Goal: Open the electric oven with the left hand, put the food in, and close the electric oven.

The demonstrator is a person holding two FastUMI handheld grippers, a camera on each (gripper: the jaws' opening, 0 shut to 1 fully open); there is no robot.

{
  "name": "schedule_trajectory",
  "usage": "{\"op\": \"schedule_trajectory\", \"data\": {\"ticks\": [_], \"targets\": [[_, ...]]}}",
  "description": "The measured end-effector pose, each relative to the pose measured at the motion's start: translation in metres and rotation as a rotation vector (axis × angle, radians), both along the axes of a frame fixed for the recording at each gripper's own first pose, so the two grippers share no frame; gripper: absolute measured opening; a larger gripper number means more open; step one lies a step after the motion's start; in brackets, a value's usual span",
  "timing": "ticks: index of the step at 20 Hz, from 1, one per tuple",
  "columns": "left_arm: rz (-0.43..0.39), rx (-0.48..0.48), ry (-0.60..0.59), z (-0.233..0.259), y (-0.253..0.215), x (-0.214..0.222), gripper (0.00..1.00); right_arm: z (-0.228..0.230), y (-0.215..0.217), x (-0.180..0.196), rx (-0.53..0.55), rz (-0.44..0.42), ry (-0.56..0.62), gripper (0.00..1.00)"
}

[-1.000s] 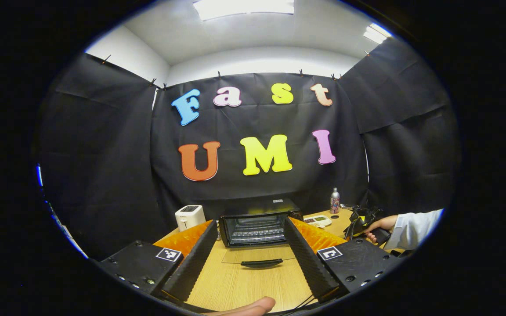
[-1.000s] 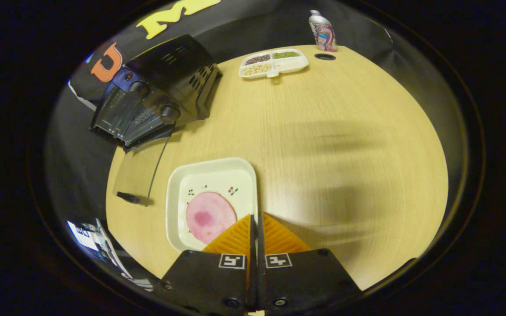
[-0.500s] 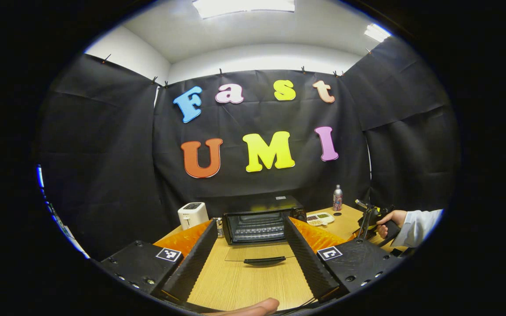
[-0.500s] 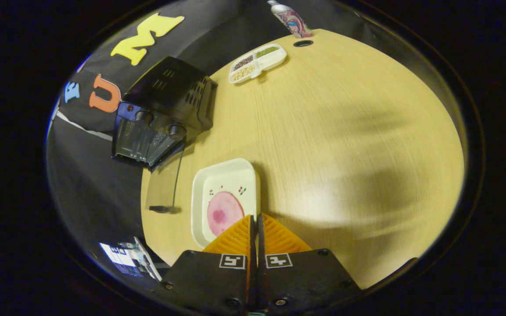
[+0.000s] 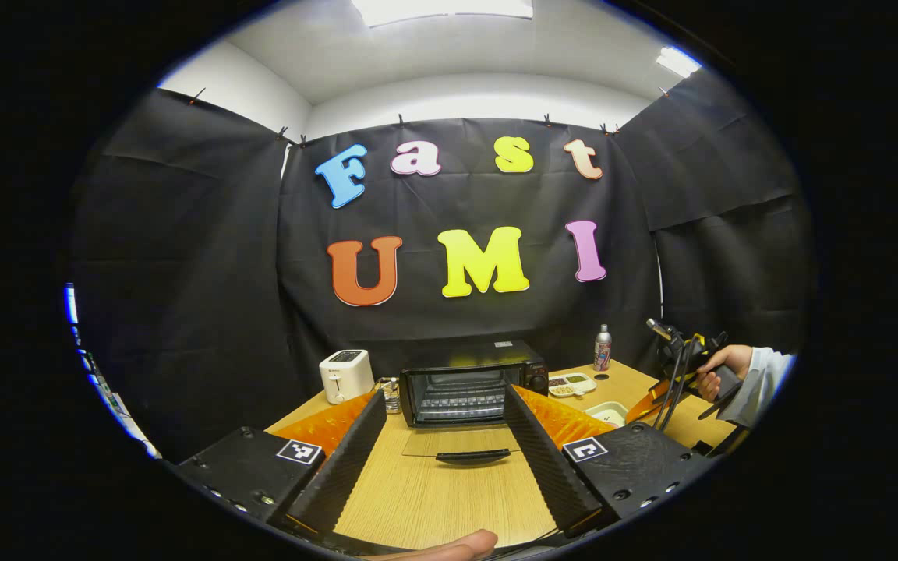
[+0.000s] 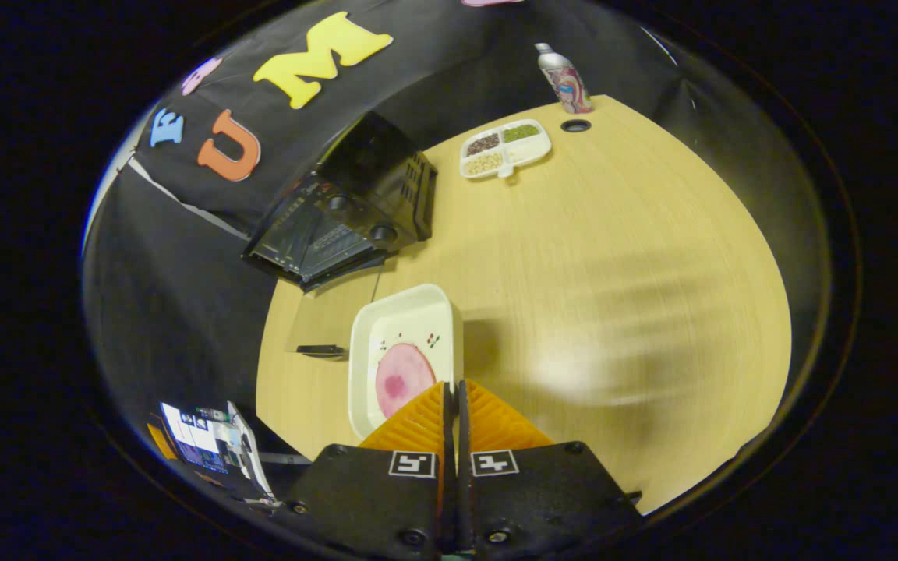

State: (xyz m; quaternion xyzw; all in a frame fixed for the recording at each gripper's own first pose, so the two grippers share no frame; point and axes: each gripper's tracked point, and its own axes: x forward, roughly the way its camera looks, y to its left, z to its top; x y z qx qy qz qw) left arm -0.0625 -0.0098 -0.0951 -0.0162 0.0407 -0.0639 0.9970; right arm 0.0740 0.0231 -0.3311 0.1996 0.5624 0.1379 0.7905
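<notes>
The right gripper [image 6: 453,393] has its orange fingers pressed together on the right rim of the white plate [image 6: 398,331], which carries one pink round slice of food [image 6: 402,378]. The plate seems to be held just above the worktop [image 6: 613,257], near its left edge and short of the oven; I cannot tell for sure whether it is clear of the surface. The left gripper [image 5: 443,436] is spread wide and holds nothing, its fingers framing the oven [image 5: 468,382] from the near edge of the worktop.

The step in hand looks like carrying the plate into the oven. To do it well, keep the plate level so the slice does not slide, since the grip is on one rim only and the far side may sag. Bring it over the lowered glass door [image 5: 457,446] rather than across its handle [image 5: 472,456], then line the plate's short side up with the opening and slide it flat onto the rack. The left gripper should stay back from the door's path.

Counted, from the near edge to the far one: two grippers, one plate, one slice. Past them is one oven with its door down flat and two knobs [image 6: 383,232] on its right side. At the oven's left stand one white toaster [image 5: 345,375] and a small jar [image 5: 391,393]. Toward the far edge lie one divided snack tray [image 6: 505,146] with four sections, three of them filled, and one can [image 6: 566,78] beside a round cable hole [image 6: 575,125].
</notes>
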Motion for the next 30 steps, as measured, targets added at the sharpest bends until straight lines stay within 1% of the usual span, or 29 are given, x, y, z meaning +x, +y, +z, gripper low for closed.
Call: {"op": "schedule_trajectory", "data": {"ticks": [3, 4, 7, 8, 9, 10, 11, 14, 15, 16, 19, 20, 21, 22, 23, 24, 25, 27, 28, 30], "targets": [[0.012, -0.001, 0.011, -0.007, 0.008, 0.0, 0.96, 0.022, 0.029, -0.014, 0.02, 0.055, -0.018, 0.04], [0.014, -0.002, 0.013, -0.009, 0.01, 0.001, 0.96, 0.027, 0.042, -0.017, 0.035, 0.073, -0.023, 0.0], [0.041, -0.004, 0.022, -0.016, 0.024, 0.002, 0.96, 0.035, 0.078, -0.019, 0.054, 0.116, -0.04, 0.01], [0.053, -0.003, 0.026, -0.019, 0.03, 0.002, 0.96, 0.034, 0.088, -0.018, 0.051, 0.123, -0.042, 0.04], [0.063, 0.001, 0.022, -0.02, 0.036, 0.002, 0.96, 0.032, 0.099, -0.016, 0.048, 0.128, -0.049, 0.0], [0.074, 0.007, 0.015, -0.021, 0.041, 0.002, 0.96, 0.028, 0.108, -0.012, 0.042, 0.125, -0.052, 0.04], [0.084, 0.013, 0.006, -0.021, 0.048, 0.001, 0.96, 0.024, 0.118, -0.009, 0.043, 0.114, -0.055, 0.04], [0.117, 0.019, -0.012, -0.022, 0.063, 0.002, 0.96, 0.011, 0.149, 0.006, 0.069, 0.068, -0.063, 0.04], [0.124, 0.016, -0.018, -0.022, 0.069, 0.002, 0.96, 0.007, 0.16, 0.012, 0.083, 0.051, -0.061, 0.0], [0.129, 0.011, -0.024, -0.022, 0.072, 0.001, 0.96, 0.003, 0.169, 0.018, 0.098, 0.032, -0.059, 0.03], [0.14, 0.005, -0.038, -0.021, 0.083, 0.003, 0.96, -0.004, 0.196, 0.037, 0.149, -0.031, -0.06, 0.04], [0.145, 0.005, -0.04, -0.022, 0.087, 0.005, 0.96, -0.007, 0.204, 0.045, 0.162, -0.057, -0.061, 0.04], [0.148, 0.006, -0.043, -0.022, 0.09, 0.005, 0.96, -0.009, 0.21, 0.054, 0.172, -0.091, -0.069, 0.01], [0.149, 0.009, -0.044, -0.022, 0.092, 0.005, 0.96, -0.011, 0.217, 0.063, 0.182, -0.124, -0.082, 0.0], [0.154, 0.011, -0.045, -0.025, 0.095, 0.007, 0.96, -0.012, 0.223, 0.071, 0.191, -0.153, -0.095, 0.0], [0.161, 0.01, -0.042, -0.028, 0.099, 0.01, 0.96, -0.013, 0.23, 0.078, 0.199, -0.184, -0.104, 0.04], [0.166, 0.01, -0.04, -0.03, 0.102, 0.011, 0.96, -0.015, 0.238, 0.085, 0.209, -0.214, -0.104, 0.01], [0.18, 0.016, -0.039, -0.036, 0.11, 0.014, 0.96, -0.021, 0.249, 0.099, 0.226, -0.272, -0.108, 0.0], [0.186, 0.019, -0.035, -0.039, 0.113, 0.015, 0.96, -0.026, 0.253, 0.109, 0.23, -0.302, -0.116, 0.04], [0.19, 0.028, -0.02, -0.043, 0.118, 0.02, 0.96, -0.034, 0.252, 0.129, 0.22, -0.39, -0.152, 0.04]]}}
